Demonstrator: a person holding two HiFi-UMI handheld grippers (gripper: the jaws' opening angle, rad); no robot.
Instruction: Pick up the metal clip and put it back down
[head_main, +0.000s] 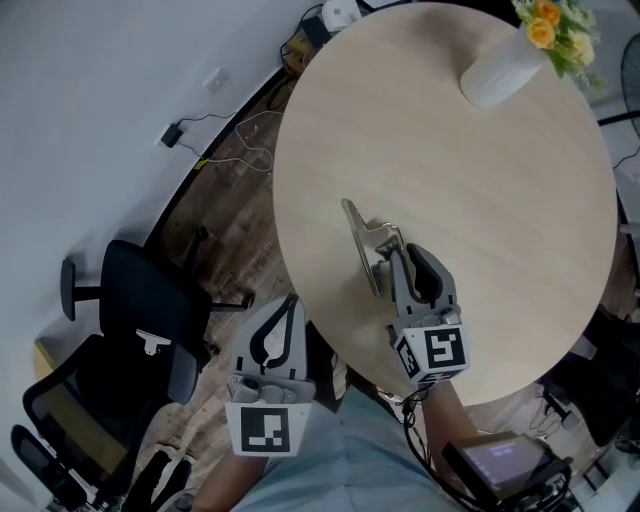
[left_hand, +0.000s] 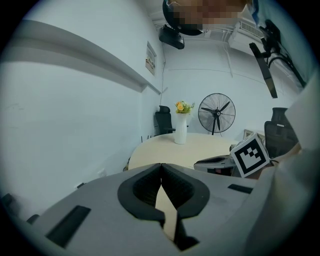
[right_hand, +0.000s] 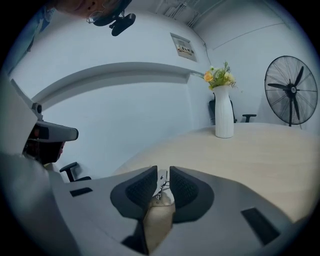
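Note:
The metal clip (head_main: 362, 243), a long silver strip with a wire handle, is at the near side of the round wooden table (head_main: 470, 190). My right gripper (head_main: 398, 250) reaches in from the near edge, its jaws closed on the clip's wire handle. In the right gripper view the clip (right_hand: 161, 189) shows as a thin piece of metal pinched in the narrow gap of the right gripper (right_hand: 161, 181). I cannot tell whether the clip rests on the table or hangs just above it. My left gripper (head_main: 288, 303) is off the table's left edge, shut and holding nothing; its left gripper (left_hand: 161, 169) jaws meet.
A white vase (head_main: 500, 72) with yellow flowers stands at the table's far side. A black office chair (head_main: 140, 310) is on the floor to the left, with cables by the wall. A standing fan (left_hand: 216, 114) is beyond the table.

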